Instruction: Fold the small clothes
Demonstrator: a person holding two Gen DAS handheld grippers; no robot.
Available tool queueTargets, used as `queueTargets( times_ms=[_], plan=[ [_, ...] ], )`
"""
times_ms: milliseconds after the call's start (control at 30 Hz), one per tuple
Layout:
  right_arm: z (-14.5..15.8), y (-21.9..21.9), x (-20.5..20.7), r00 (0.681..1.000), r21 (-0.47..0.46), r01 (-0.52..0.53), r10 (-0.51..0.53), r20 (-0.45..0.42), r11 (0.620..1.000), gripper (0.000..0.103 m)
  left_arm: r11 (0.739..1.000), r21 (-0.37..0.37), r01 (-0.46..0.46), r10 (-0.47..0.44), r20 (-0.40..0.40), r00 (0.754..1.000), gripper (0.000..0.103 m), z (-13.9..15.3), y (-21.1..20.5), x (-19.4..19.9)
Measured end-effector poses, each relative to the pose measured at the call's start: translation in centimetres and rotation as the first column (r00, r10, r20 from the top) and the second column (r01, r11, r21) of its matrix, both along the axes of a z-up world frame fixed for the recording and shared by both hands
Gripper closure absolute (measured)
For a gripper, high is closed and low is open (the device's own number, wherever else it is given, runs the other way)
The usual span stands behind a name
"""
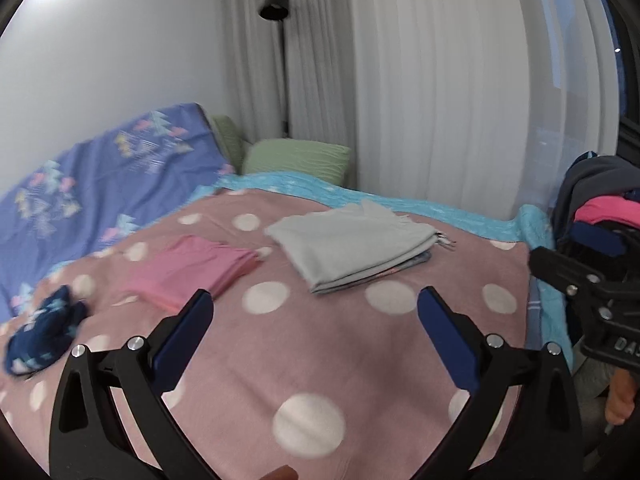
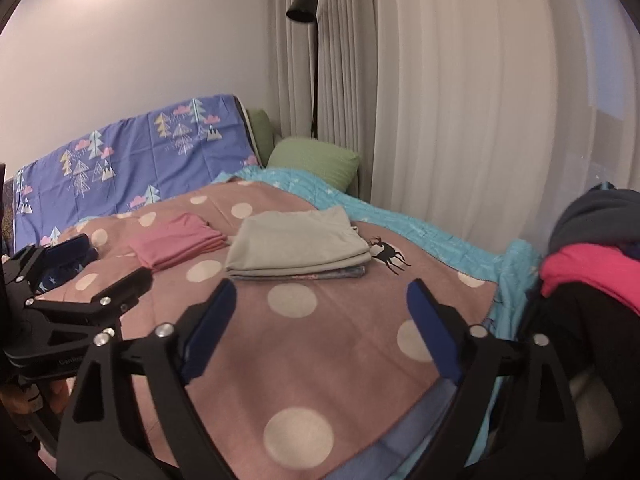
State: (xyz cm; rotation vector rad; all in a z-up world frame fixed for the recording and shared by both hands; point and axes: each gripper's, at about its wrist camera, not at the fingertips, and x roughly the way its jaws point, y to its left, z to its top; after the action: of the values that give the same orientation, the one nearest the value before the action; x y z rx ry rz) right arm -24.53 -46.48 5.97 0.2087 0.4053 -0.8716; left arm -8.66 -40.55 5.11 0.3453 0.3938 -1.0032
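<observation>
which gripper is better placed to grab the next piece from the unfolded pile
Right, probably. The unfolded pile sits at the bed's right edge, beside the open, empty right gripper. The left gripper, also open and empty, faces the folded grey stack.

White wall [image 2: 120, 60], pale curtains [image 2: 440, 100], black floor lamp [image 2: 304, 4]

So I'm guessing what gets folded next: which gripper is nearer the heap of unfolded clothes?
Right. The right gripper has the clothes heap just off its right finger. The left gripper is farther left, with the right gripper between it and the heap. Both are open and empty.
</observation>
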Motion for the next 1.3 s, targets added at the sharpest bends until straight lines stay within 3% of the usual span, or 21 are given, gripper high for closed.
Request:
queueTargets(
  times_ms=[133, 333, 567, 1300],
  plan=[
    [0.0, 2.8, -0.8, 1.000, -0.006, 0.005, -0.005, 0.002, 1.000, 0.006, 0.997, -0.022, -0.069, 0.069, 0.032, 0.997, 0.001, 0.6, 4.1, -2.1],
    [-0.4, 5.3, -2.4, 0.999, -0.022, 0.038, -0.038, -0.013, 0.999, 0.002, 0.997, 0.008, -0.077, 0.077, 0.029, 0.997, 0.001, 0.6, 8.1, -4.4],
    [-1.9, 6.8, -3.6, 0.998, 0.019, 0.031, -0.030, -0.053, 0.999, 0.002, 0.997, 0.002, -0.082, 0.082, -0.081, 0.993, 0.001, -0.6, 12.0, -5.1],
    [-2.6, 7.1, -2.8, 0.996, 0.034, 0.025, -0.022, -0.088, 0.999, 0.002, 0.994, 0.054, -0.097, 0.102, -0.091, 0.991, 0.001, -2.2, 12.5, -5.2]
  ],
)
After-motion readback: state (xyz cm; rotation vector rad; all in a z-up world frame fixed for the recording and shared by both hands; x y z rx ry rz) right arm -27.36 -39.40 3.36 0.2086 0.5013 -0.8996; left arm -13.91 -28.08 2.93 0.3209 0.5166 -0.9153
